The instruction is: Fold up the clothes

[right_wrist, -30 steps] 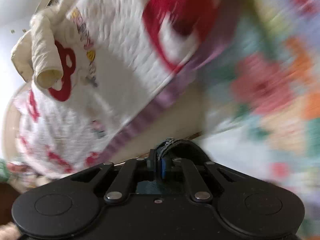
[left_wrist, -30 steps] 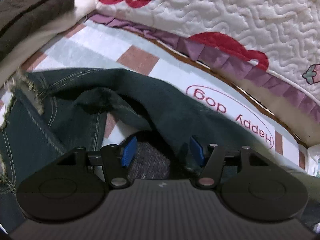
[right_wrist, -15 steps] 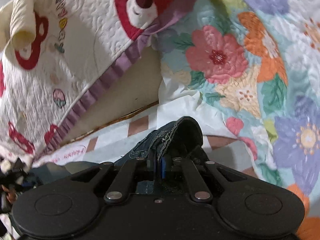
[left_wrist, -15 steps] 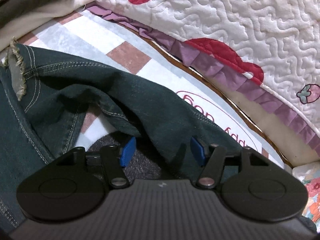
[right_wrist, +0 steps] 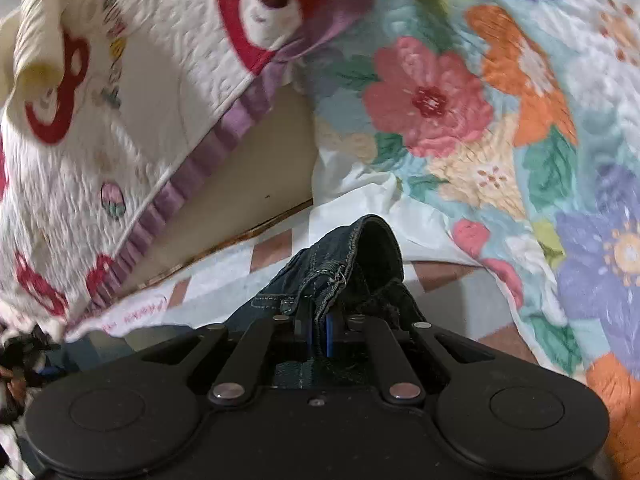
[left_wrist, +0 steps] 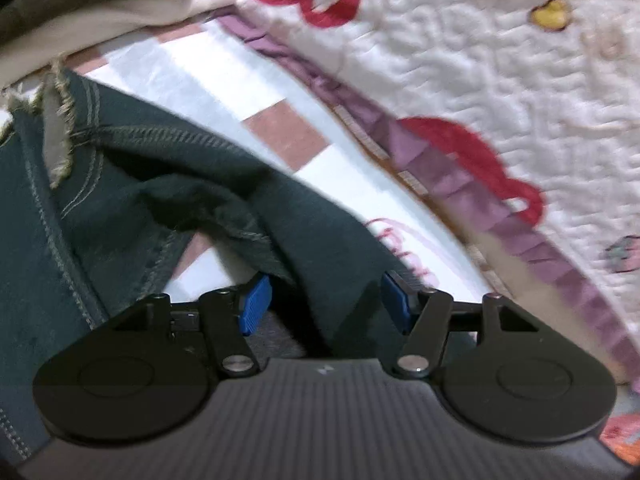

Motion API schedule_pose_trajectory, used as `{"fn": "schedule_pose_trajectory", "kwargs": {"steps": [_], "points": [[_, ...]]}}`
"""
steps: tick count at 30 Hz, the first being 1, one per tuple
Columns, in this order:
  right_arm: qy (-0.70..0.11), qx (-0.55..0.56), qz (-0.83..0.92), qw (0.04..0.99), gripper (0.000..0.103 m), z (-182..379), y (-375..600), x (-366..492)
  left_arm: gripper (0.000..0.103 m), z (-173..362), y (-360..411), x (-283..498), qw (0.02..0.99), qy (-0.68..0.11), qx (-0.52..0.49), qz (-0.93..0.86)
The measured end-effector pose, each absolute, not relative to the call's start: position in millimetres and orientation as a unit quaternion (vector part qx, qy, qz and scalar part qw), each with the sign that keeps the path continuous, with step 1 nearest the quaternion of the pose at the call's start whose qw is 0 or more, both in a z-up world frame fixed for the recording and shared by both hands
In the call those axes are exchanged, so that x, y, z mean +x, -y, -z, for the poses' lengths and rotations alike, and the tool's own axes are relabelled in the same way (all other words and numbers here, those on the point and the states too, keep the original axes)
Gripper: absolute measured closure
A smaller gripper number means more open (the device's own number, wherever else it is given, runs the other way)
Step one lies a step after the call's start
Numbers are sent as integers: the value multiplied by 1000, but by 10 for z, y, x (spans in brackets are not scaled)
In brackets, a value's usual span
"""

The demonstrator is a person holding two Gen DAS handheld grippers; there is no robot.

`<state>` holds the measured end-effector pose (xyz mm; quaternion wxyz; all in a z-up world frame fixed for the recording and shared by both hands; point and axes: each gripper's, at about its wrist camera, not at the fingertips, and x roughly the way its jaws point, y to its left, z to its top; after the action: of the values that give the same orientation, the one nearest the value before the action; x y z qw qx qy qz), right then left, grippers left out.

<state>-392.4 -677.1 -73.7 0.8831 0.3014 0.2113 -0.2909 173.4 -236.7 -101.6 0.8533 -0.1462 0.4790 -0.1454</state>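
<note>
Dark denim jeans (left_wrist: 132, 208) lie rumpled on a checked sheet (left_wrist: 192, 76), with a frayed hem at the upper left. My left gripper (left_wrist: 324, 304) is open, its blue pads (left_wrist: 254, 304) spread apart with a fold of the denim lying between them. In the right wrist view my right gripper (right_wrist: 318, 334) is shut on a stitched edge of the jeans (right_wrist: 340, 256), which bulges up past the fingertips.
A white quilt with red figures and a purple frill (left_wrist: 500, 92) borders the sheet at the back. A floral quilt (right_wrist: 500, 120) lies to the right. Folded dark and cream cloth (left_wrist: 80, 4) sits at the upper left.
The right gripper swung round and down with the jeans edge still held, from facing the white quilt to facing the sheet. The left view shifted slightly; its pads stayed apart over the denim.
</note>
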Motion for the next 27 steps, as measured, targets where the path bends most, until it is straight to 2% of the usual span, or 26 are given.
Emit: {"fn": "schedule_pose_trajectory", "kwargs": {"steps": [1, 3, 4, 5, 8, 10, 15, 20, 25, 27], "points": [[-217, 289, 294, 885, 94, 733, 6748, -3898, 46, 1029, 2375, 1746, 854, -478, -146, 141], [-228, 270, 296, 888, 94, 730, 6717, -3864, 62, 1056, 2391, 1770, 857, -477, -145, 133], [-233, 262, 297, 888, 94, 729, 6708, -3854, 82, 1024, 2438, 1767, 861, -472, -125, 139], [-237, 255, 298, 889, 94, 729, 6701, -3847, 95, 980, 2496, 1759, 866, -466, -100, 148], [-251, 234, 302, 889, 94, 730, 6673, -3814, 96, 680, 2635, 1625, 900, -400, -20, 174], [-259, 223, 304, 889, 94, 724, 6654, -3787, 97, 457, 2653, 1581, 909, -377, -9, 176], [-261, 225, 295, 891, 94, 683, 6638, -3749, 98, -89, 2487, 1634, 919, -345, -57, 182], [-263, 210, 290, 896, 94, 602, 6575, -3726, 98, -351, 2272, 1510, 922, -316, -99, 203], [-216, 235, 284, 904, 96, 504, 6603, -3830, 98, -101, 2077, 1432, 920, -339, -62, 185], [-149, 250, 280, 915, 97, 285, 6620, -3976, 98, -62, 2002, 1364, 922, -335, -51, 189]]}}
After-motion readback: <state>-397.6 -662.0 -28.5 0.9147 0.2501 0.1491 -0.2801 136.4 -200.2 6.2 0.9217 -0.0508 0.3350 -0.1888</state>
